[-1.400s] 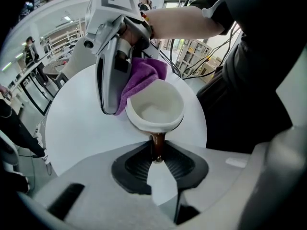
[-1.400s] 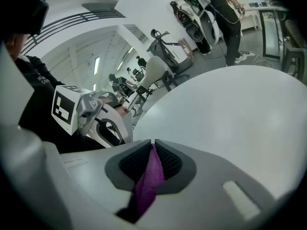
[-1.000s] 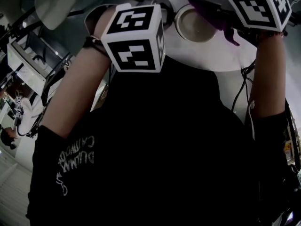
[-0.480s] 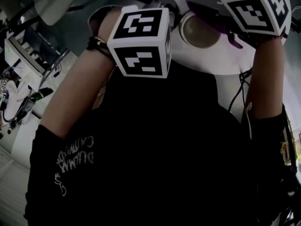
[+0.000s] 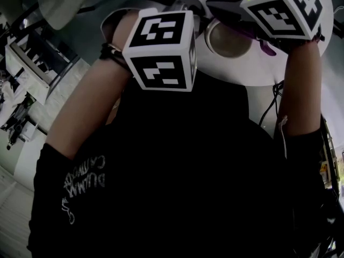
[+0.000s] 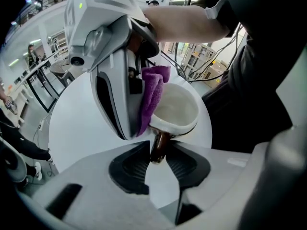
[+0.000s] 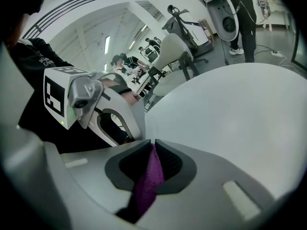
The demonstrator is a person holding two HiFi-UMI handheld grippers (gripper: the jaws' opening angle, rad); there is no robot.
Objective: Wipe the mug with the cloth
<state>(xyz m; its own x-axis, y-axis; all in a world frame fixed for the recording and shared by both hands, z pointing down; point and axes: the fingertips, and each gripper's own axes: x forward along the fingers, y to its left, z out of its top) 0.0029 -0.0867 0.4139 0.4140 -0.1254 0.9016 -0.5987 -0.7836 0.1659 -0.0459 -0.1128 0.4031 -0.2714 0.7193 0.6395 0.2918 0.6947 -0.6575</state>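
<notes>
The mug (image 6: 176, 110), white inside with a brown handle (image 6: 159, 147), sits over the round white table (image 6: 81, 128). My left gripper (image 6: 157, 158) has the handle between its pads; the jaws are opening, and both pads still look to touch it. My right gripper (image 6: 134, 128) is shut on a purple cloth (image 6: 152, 97) and holds it against the mug's rim and left side. In the right gripper view the cloth (image 7: 148, 186) hangs from the shut jaws of the right gripper (image 7: 152, 145). From the head, the mug (image 5: 228, 39) shows between both marker cubes.
The table's near edge (image 5: 258, 79) runs just in front of my torso. Cables (image 5: 274, 98) hang by my right arm. An office chair (image 7: 172, 51) and several people stand beyond the table's far side. Railings and desks (image 6: 53, 75) lie to the left.
In the head view the right gripper's cube has edged left over the mug. The left cube sits slightly lower and to the right. The mug stays between them.
</notes>
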